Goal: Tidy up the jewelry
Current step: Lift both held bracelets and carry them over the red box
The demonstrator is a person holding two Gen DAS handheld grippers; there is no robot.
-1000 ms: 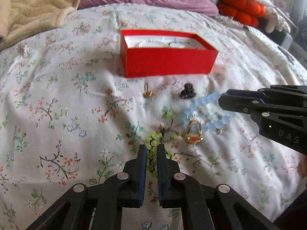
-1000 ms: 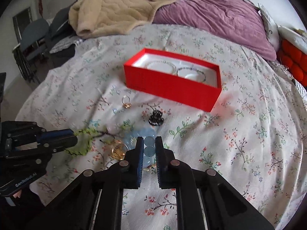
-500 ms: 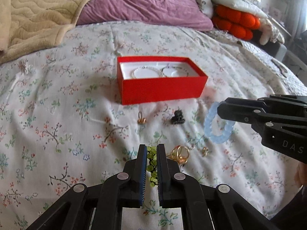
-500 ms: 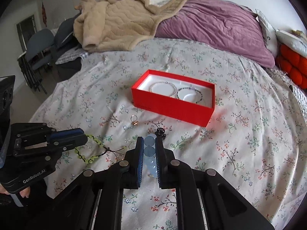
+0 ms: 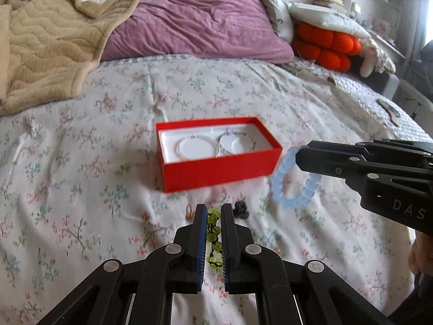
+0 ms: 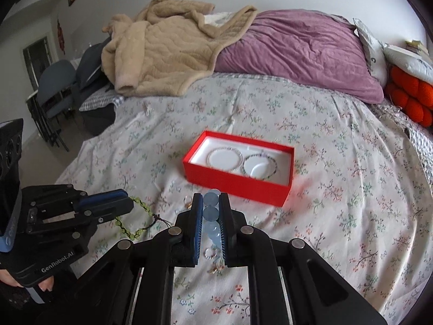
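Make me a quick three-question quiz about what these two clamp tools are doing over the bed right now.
1. True or false: the left gripper is shut on the green bead bracelet.
2. What does the right gripper hold: A) a gold ring, B) the pale blue bead bracelet, C) nothing?
3. How many bracelets lie inside the red box?

Key: 1 true; 2 B; 3 two.

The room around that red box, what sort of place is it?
Most likely a bedroom. The red jewelry box sits on a bed under a floral sheet, with a purple pillow and a rumpled beige blanket at its head.
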